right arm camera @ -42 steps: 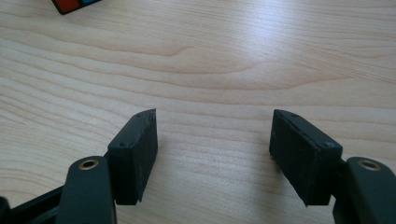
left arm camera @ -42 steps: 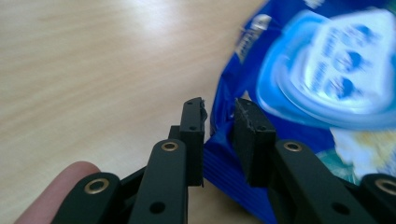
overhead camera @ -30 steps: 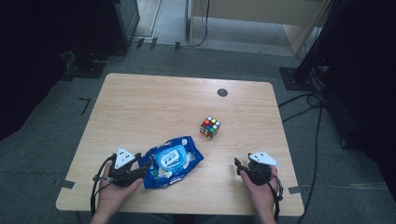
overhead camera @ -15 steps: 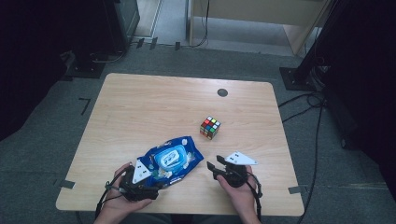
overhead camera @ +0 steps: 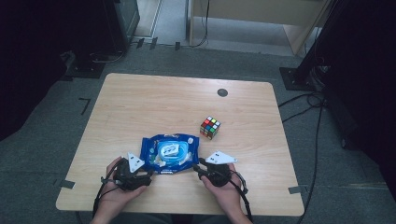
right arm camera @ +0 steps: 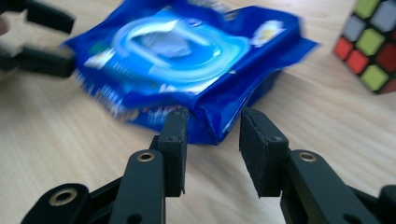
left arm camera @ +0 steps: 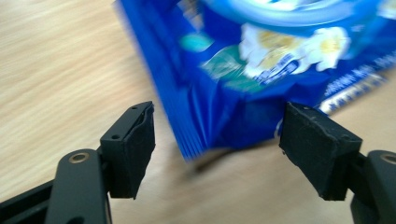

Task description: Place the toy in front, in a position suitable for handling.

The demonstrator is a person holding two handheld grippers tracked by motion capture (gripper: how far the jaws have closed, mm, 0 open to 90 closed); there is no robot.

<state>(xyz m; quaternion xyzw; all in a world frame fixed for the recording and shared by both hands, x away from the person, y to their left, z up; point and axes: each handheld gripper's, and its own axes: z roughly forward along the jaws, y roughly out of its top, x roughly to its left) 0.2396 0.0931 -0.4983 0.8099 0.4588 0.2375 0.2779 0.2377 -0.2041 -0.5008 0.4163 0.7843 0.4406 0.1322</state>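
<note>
A blue pack of wet wipes [overhead camera: 170,153] lies flat near the front of the wooden table [overhead camera: 140,102]. My left gripper [overhead camera: 148,172] is at the pack's front left corner. In the left gripper view it [left arm camera: 226,149] is wide open, its jaws just eased in a little, and the pack's corner [left arm camera: 219,107] sits between the pads without touching them. My right gripper [overhead camera: 199,168] is at the pack's front right corner. Its jaws [right arm camera: 215,140] have just been closing, with the pack's corner [right arm camera: 219,126] at their tips and a gap still showing.
A colourful puzzle cube [overhead camera: 210,127] stands just behind and right of the pack, also seen as the cube [right arm camera: 373,46] in the right gripper view. A black round cap [overhead camera: 222,92] sits in the tabletop at the back. Dark stands and cables surround the table.
The right gripper has swept left from the table's right side to the pack's corner. The left gripper let the raised pack down and sank; the pack now lies flat.
</note>
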